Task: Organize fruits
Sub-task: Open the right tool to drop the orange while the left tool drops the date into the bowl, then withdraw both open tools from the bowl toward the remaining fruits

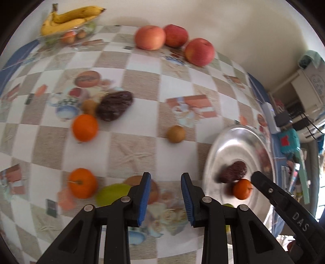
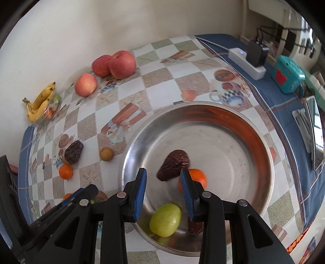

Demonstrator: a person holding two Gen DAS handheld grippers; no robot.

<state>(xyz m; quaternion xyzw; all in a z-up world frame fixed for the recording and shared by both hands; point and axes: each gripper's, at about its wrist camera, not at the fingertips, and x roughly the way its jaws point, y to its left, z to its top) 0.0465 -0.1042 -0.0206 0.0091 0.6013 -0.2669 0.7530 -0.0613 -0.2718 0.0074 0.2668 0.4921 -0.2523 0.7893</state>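
My left gripper (image 1: 166, 178) is open and empty above the checked tablecloth. Around it lie two oranges (image 1: 85, 127) (image 1: 82, 183), a green fruit (image 1: 110, 194), a dark date (image 1: 114, 105) and a small brown fruit (image 1: 176, 134). My right gripper (image 2: 163, 174) hangs open over the steel bowl (image 2: 264, 142), holding nothing. In the bowl lie a date (image 2: 173, 167), an orange (image 2: 196, 178), a green fruit (image 2: 165, 220) and a second date (image 2: 195, 225), partly hidden by a finger. The steel bowl (image 1: 233, 142) sits right of the left gripper.
Three apples (image 1: 150, 37) (image 1: 175, 35) (image 1: 199, 51) stand by the back wall. Bananas (image 1: 67, 18) rest on a clear dish at the far left corner. A white power strip (image 2: 247, 61) and a teal box (image 2: 288, 75) lie on the blue cloth beyond the bowl.
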